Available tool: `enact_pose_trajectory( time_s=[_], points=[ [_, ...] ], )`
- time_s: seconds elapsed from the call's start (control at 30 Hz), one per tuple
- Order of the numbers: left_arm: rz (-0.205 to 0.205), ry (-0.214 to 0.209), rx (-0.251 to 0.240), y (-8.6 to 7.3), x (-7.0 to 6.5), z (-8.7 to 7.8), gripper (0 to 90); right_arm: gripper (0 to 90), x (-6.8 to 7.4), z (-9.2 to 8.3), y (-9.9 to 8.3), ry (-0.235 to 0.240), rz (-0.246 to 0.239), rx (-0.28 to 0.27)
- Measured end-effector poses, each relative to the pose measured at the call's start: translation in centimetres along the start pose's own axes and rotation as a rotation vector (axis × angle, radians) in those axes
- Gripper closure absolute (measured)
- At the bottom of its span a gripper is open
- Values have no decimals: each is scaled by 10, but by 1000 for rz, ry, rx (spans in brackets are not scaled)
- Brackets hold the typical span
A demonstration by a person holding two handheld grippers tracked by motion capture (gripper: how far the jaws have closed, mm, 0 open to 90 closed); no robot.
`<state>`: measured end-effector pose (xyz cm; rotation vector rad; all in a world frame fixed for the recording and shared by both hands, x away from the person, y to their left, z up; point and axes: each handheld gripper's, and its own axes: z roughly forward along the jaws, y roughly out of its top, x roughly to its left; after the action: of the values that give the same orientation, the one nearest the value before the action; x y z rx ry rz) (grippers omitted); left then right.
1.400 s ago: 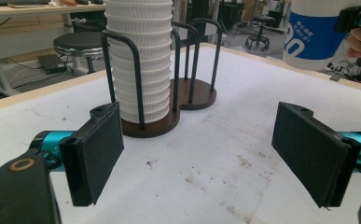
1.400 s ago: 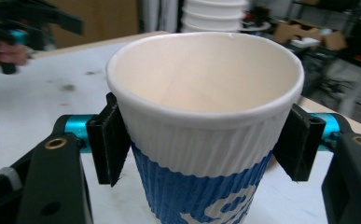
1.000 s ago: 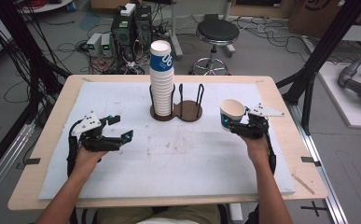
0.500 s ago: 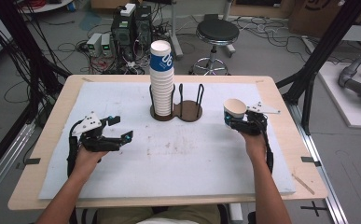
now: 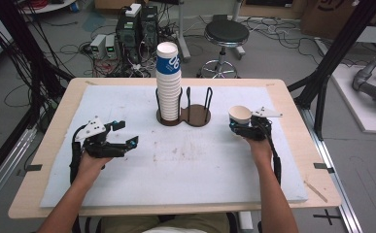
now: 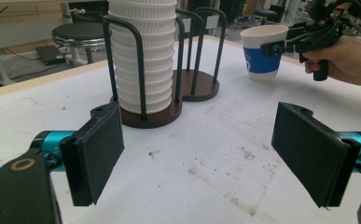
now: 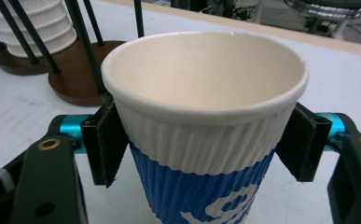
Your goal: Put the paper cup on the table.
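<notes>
At the right side of the table, the right gripper (image 5: 240, 127) stood with its jaws on either side of a paper cup (image 7: 205, 123), which had just been opening a little; whether the pads still pressed on the ribbed wall I could not tell. That blue-and-white cup stood upright on the white mat (image 5: 185, 165), just right of the dark wire cup holder (image 5: 184, 109), whose left bay held a tall stack of cups (image 5: 168, 77). Well apart on the near left, the left gripper (image 5: 127, 133) hovered over the mat, spread wide and holding nothing.
</notes>
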<state>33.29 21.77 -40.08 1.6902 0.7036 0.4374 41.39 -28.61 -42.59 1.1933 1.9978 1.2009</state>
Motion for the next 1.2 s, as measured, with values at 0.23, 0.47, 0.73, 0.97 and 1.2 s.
enact_pose_trajectory(
  time_s=[0.23, 0.47, 0.73, 0.97, 1.2],
  points=[
    [-1, 0, 2, 0, 0, 0, 167, 263, -4, -2, -5, 19, 37, 2],
    [1, 1, 3, 0, 0, 1, 167, 244, -4, -9, -9, 26, 24, 19],
    [-2, 5, 0, -1, 1, 0, 168, 209, -5, -13, -16, 26, 34, 53],
    [-2, 5, 0, -1, 2, 0, 168, 209, -5, -14, -18, 24, 24, 86],
    [-4, 4, 1, -1, 2, 0, 168, 208, -5, -22, -20, 8, 0, 110]
  ],
)
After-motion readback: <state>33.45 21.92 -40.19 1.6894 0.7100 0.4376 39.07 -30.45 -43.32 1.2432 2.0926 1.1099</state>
